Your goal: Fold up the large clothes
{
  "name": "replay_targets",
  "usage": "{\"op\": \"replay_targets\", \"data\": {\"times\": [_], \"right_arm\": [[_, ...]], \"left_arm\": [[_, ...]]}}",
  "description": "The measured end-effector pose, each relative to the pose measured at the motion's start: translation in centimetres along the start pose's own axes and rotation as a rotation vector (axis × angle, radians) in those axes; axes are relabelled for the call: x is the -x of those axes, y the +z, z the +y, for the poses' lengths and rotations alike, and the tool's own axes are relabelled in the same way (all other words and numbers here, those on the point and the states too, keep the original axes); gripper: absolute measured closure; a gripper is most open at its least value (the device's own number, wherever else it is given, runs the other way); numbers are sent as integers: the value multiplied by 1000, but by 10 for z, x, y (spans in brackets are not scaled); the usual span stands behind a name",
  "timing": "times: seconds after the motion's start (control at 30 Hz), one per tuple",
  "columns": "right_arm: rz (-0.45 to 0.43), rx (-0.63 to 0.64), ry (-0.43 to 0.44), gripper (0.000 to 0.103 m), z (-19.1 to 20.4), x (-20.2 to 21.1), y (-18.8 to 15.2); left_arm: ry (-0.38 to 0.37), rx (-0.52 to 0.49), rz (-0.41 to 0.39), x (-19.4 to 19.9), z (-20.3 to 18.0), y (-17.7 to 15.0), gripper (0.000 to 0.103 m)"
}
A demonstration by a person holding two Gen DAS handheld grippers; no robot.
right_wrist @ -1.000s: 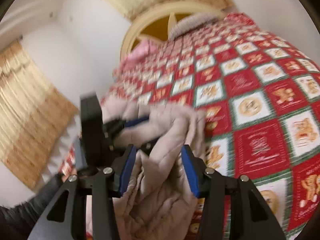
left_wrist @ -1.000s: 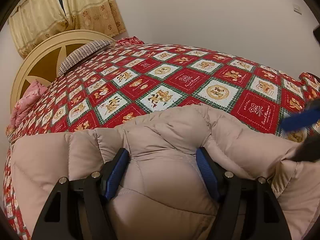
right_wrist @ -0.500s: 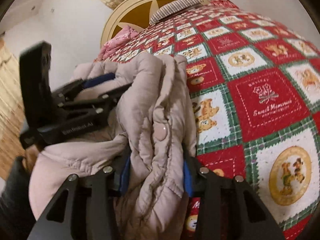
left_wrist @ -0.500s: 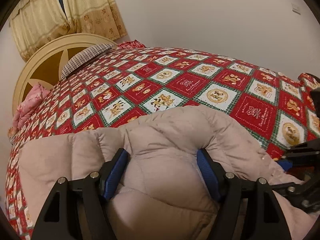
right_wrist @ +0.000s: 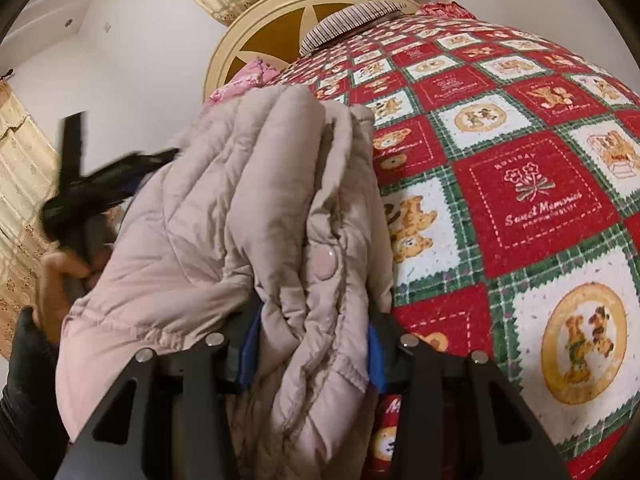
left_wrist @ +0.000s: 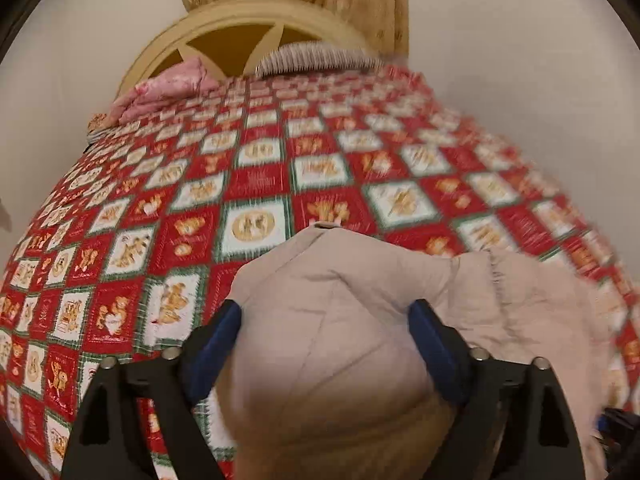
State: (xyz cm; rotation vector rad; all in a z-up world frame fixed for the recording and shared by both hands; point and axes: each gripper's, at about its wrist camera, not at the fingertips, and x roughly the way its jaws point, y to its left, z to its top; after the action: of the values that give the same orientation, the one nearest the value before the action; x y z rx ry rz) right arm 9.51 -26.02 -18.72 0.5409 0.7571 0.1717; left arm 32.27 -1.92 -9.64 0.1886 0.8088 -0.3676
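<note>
While the beige quilted puffer jacket [right_wrist: 256, 220] is lying bunched on the near edge of the red and green patchwork bedspread [right_wrist: 536, 200], the fold is looking only partly done. In the right wrist view the right gripper [right_wrist: 314, 350] is clamping its blue-padded jaws on a thick, stacked bundle of the jacket's front edge, with a round snap button [right_wrist: 325, 265] showing just beyond the pads. Several layers are already piling on one another there, so I judge that at least one fold has been made.

In the left wrist view the left gripper [left_wrist: 324, 344] is spreading its jaws, and a rounded hump of the same jacket is sitting between the blue pads [left_wrist: 222, 332]; whether they are pressing it at this instant I cannot tell, as the picture is blurred. In the right view that gripper is showing as a dark smear at the far left, with a hand [right_wrist: 60, 276] on its grip.

What is left, as I read it, is flattening: the jacket is sitting as a lumpy mound rather than a neat rectangle, needing squaring and smoothing. The cream round headboard [left_wrist: 256, 36] and the pillows are lying far off, well apart from the work.
</note>
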Motion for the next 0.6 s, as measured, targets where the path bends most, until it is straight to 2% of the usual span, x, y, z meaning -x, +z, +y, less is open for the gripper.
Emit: {"op": "replay_targets", "data": {"times": [0.13,0.37,0.47,0.6], "right_arm": [[1,-4,0,59,0,3,-2],[-16,-2,-9,58,2,3,-4],[-19,-3,-7,58,1,3,-4],[-30,0,-2,58,0,3,-5]], "left_arm": [[31,-35,42,-23,-7,-1,7],[-6,-41,80,-42,-3,-11,4],[8,-41,67,-38,-4,-13,4],[77,-38,25,-25,-4,-16,2]]}}
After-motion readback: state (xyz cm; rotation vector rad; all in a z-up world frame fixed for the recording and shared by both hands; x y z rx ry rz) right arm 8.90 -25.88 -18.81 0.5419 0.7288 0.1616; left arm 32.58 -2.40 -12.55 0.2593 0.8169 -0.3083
